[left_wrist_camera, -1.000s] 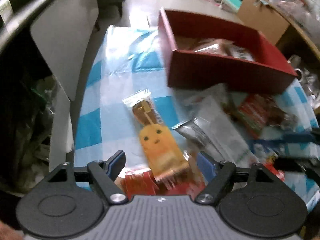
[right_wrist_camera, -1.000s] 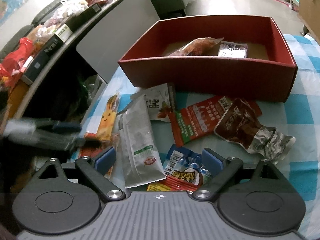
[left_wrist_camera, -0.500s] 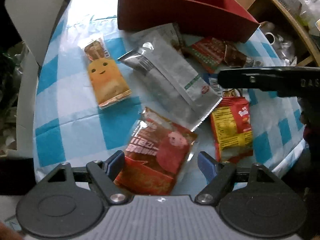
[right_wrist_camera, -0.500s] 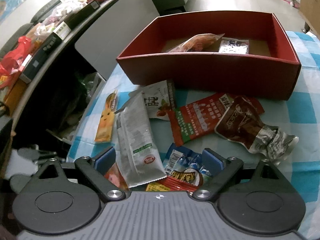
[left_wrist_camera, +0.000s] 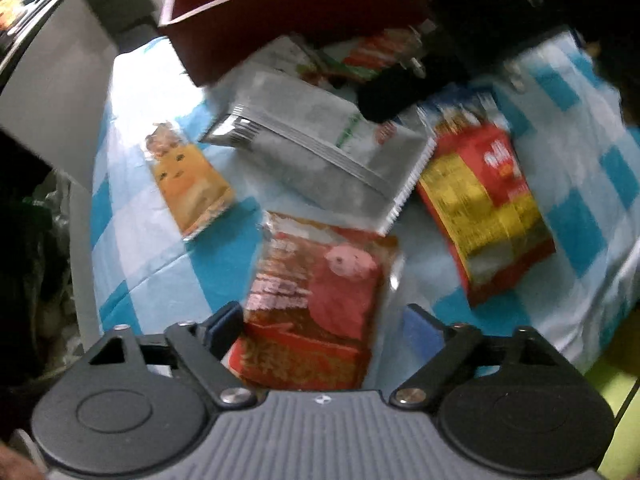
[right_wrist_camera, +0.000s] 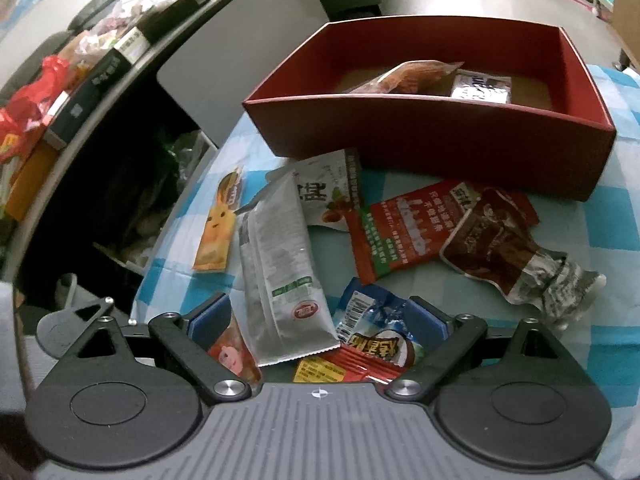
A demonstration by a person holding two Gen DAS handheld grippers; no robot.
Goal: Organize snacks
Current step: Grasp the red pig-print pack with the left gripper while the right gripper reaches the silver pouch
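The left tongs [left_wrist_camera: 316,332] stand wide over the red pig-print packet [left_wrist_camera: 320,300] on the table [left_wrist_camera: 168,280], gripping nothing. It looks light, crinkly, slippery; pinch its flat edge. The right tongs [right_wrist_camera: 318,320] hang wide near the red box [right_wrist_camera: 440,136].

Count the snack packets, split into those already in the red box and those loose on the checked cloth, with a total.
In the red box: 2 (orange-brown packet, dark packet)
Loose on the cloth: 8 (rabbit packet, silver packet, white packet, red-green packet, brown packet, blue packet, red-yellow packet, pig packet)
Total: 10
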